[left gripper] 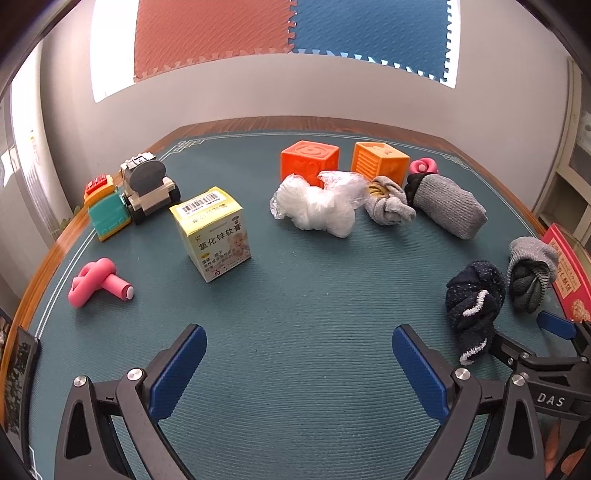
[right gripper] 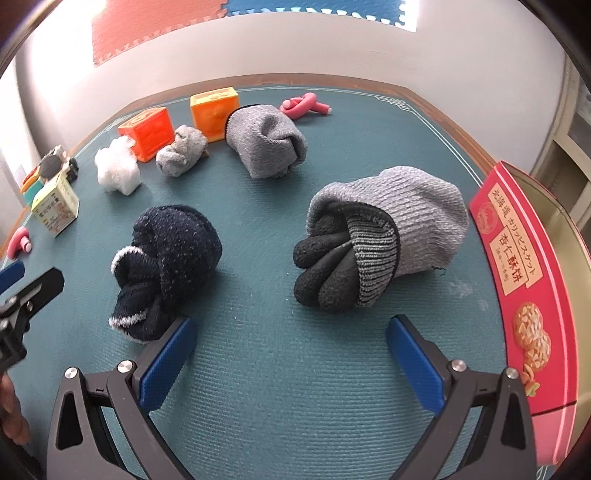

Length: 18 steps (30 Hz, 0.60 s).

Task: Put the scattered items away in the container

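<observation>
Scattered on a teal mat: a dark navy sock bundle (right gripper: 170, 273) (left gripper: 474, 302), a grey glove rolled over a black one (right gripper: 384, 236) (left gripper: 532, 271), a larger grey roll (right gripper: 266, 140) (left gripper: 447, 205), a small grey sock (right gripper: 181, 155) (left gripper: 388, 203), a white plastic bag (left gripper: 321, 203) (right gripper: 118, 171), two orange cubes (left gripper: 308, 160) (left gripper: 380, 160), a yellow box (left gripper: 214, 232), pink knots (left gripper: 98, 282) (right gripper: 304, 105) and toy trucks (left gripper: 147, 188). The pink biscuit tin (right gripper: 524, 280) stands at the right. My left gripper (left gripper: 299, 373) is open over bare mat. My right gripper (right gripper: 290, 363) is open just before the glove.
The mat (left gripper: 295, 295) covers a wooden table with a raised rim (left gripper: 48, 258). Red and blue foam tiles (left gripper: 295, 29) lie on the floor beyond. A shelf unit (right gripper: 569, 147) stands behind the tin. A dark object (left gripper: 18, 387) sits at the table's left edge.
</observation>
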### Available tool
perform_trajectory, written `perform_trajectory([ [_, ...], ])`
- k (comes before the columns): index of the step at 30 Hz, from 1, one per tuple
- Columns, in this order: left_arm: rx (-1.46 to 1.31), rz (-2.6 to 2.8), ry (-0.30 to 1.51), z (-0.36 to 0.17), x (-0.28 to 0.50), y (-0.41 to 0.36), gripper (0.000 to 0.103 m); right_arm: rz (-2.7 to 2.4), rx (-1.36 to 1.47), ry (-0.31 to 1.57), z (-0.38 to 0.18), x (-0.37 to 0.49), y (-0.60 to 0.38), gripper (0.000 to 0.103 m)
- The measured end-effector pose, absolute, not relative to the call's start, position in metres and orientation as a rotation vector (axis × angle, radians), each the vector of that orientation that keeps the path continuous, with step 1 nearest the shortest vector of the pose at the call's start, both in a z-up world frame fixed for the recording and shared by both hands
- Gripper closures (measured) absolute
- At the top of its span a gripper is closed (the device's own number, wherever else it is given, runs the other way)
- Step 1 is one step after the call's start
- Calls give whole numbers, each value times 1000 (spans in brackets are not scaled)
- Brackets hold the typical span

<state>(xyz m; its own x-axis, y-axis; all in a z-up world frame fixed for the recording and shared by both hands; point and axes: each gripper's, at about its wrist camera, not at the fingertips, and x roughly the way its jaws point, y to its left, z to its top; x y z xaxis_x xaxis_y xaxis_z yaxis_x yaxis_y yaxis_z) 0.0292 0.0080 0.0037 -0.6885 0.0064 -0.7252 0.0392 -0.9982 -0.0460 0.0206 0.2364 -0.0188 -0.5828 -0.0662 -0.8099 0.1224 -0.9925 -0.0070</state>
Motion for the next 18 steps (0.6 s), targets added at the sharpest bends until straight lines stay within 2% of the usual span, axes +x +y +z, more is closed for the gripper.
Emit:
perform_trajectory([
  [18,1252,-2843,124,-1,28,0,1,-2646,1367,136,-20,19,243,0],
])
